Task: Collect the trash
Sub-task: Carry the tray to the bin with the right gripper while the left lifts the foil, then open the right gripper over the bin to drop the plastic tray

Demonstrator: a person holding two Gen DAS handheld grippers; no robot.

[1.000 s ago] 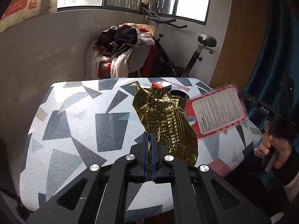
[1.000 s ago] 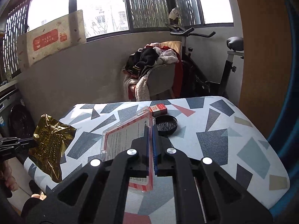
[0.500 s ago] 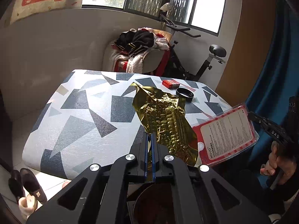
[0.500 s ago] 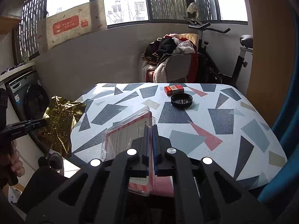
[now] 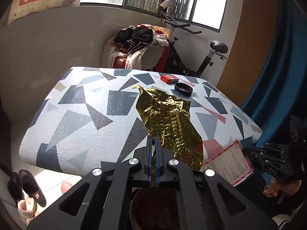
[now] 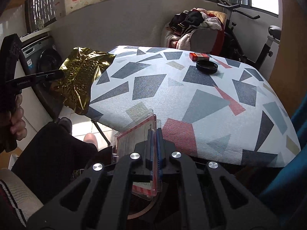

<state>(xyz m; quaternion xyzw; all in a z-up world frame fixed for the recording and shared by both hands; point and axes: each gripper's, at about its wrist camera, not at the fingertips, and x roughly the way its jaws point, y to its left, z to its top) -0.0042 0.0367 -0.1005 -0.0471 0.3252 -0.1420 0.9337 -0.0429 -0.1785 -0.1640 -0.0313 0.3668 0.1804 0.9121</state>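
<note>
My left gripper (image 5: 153,140) is shut on the near edge of a crumpled gold foil wrapper (image 5: 168,122), which hangs in the air off the patterned table (image 5: 80,118). The right wrist view shows that gripper (image 6: 59,74) and the foil (image 6: 80,76) at the left, beside the table's corner. My right gripper (image 6: 154,132) is shut on a clear plastic package with a red-bordered card (image 6: 134,145), held below the table's near edge; the package (image 5: 228,164) also shows low on the right in the left wrist view. A round brown bin (image 5: 153,207) sits under the left gripper.
A red box (image 6: 198,56) and a black round lid (image 6: 206,66) lie on the table's far side. Behind stand a chair piled with clothes (image 5: 138,42) and an exercise bike (image 5: 207,57). Shoes (image 5: 28,187) lie on the floor at left; a blue curtain (image 5: 278,76) hangs at right.
Both grippers drew back from the table and sank, each keeping its hold. The package dropped from above the tabletop to below its near edge, and the brown bin came into view.
</note>
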